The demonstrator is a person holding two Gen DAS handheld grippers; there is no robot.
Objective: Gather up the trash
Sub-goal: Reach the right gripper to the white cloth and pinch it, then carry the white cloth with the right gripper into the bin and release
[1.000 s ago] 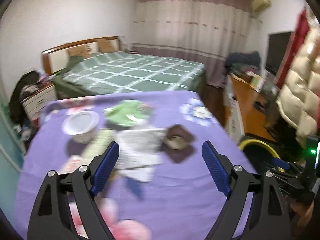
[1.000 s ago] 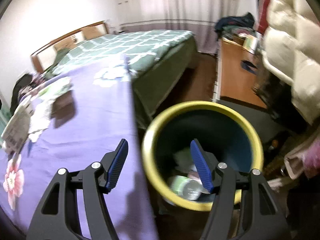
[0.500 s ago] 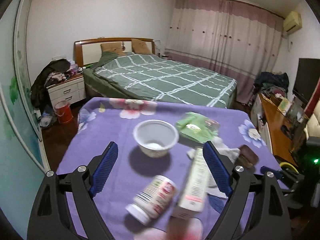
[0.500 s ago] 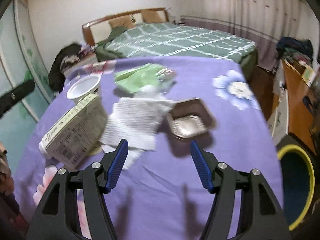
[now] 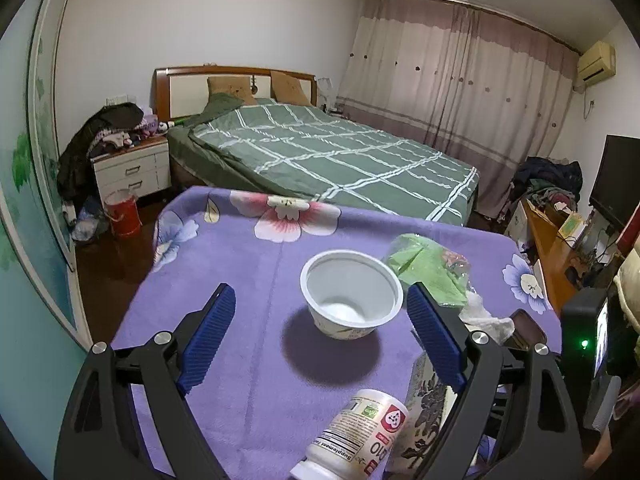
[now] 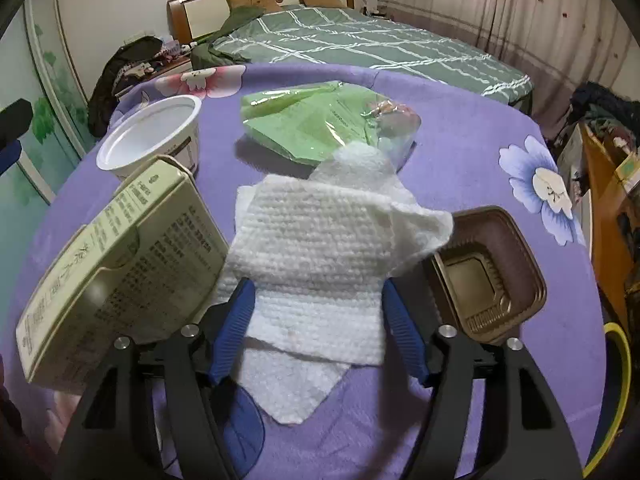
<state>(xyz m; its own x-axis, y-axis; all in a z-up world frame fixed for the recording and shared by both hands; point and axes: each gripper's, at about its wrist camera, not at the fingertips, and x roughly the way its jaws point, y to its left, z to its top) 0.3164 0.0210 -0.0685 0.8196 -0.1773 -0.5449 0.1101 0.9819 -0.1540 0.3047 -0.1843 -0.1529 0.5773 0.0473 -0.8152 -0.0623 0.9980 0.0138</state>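
Observation:
Trash lies on a purple flowered table cover (image 5: 240,288). In the left wrist view my left gripper (image 5: 322,316) stands open, with an empty white cup (image 5: 352,292) upright just ahead between its fingertips, untouched. A white pill bottle (image 5: 356,428) lies on its side near the right finger, next to a pale green carton (image 5: 424,400). In the right wrist view my right gripper (image 6: 318,300) is open low over a crumpled white paper towel (image 6: 320,248), which spreads between its fingers. The carton (image 6: 120,264) leans at the left and a brown plastic tray (image 6: 488,276) sits at the right.
A green plastic packet (image 6: 320,124) lies behind the towel, and the white cup (image 6: 152,136) is at the far left. A yellow-rimmed bin (image 6: 616,380) stands off the table's right edge. A green bed (image 5: 340,156) lies beyond the table, and a wooden desk (image 5: 552,248) stands on the right.
Both views swung left. The left gripper came to face the white cup and closed in on it. The right gripper left the yellow bin and dropped over the paper towel.

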